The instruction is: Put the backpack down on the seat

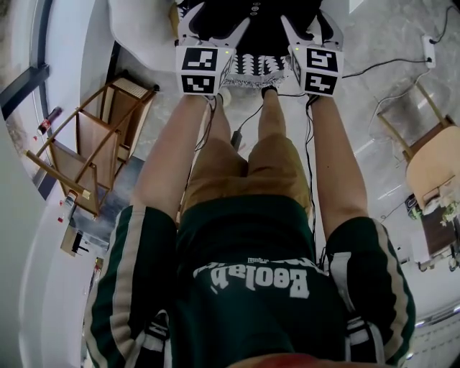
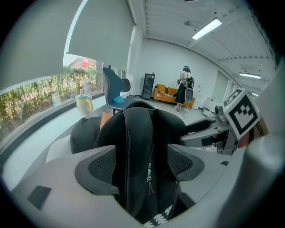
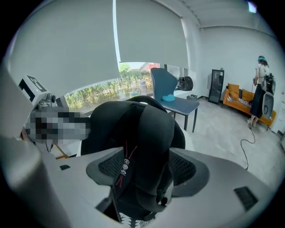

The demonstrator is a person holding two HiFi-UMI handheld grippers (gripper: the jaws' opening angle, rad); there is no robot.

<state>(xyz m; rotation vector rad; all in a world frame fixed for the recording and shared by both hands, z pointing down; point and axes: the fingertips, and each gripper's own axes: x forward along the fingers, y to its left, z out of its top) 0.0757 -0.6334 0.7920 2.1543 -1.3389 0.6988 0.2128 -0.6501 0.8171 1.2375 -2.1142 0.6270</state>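
Note:
The black backpack [image 1: 253, 25] rests on a white seat [image 1: 140, 25] at the top of the head view. My left gripper [image 1: 212, 20] and right gripper [image 1: 310, 21] reach onto it side by side. In the left gripper view a black shoulder strap [image 2: 140, 138] runs up between the open jaws of the left gripper [image 2: 141, 167], and the pads [image 2: 100, 168] stand beside it without pinching. The right gripper view shows the other padded strap [image 3: 151, 129] between the wide jaws of the right gripper [image 3: 147, 168], loose as well. The backpack's lower part is hidden behind the gripper bodies.
A wooden chair [image 1: 93, 144] stands at the left and another [image 1: 431, 158] at the right on the marble floor. Cables [image 1: 381, 68] cross the floor. Beyond the backpack are a blue chair [image 3: 165, 84], a yellow cup [image 2: 84, 104] on the sill, and a distant person [image 2: 183, 89].

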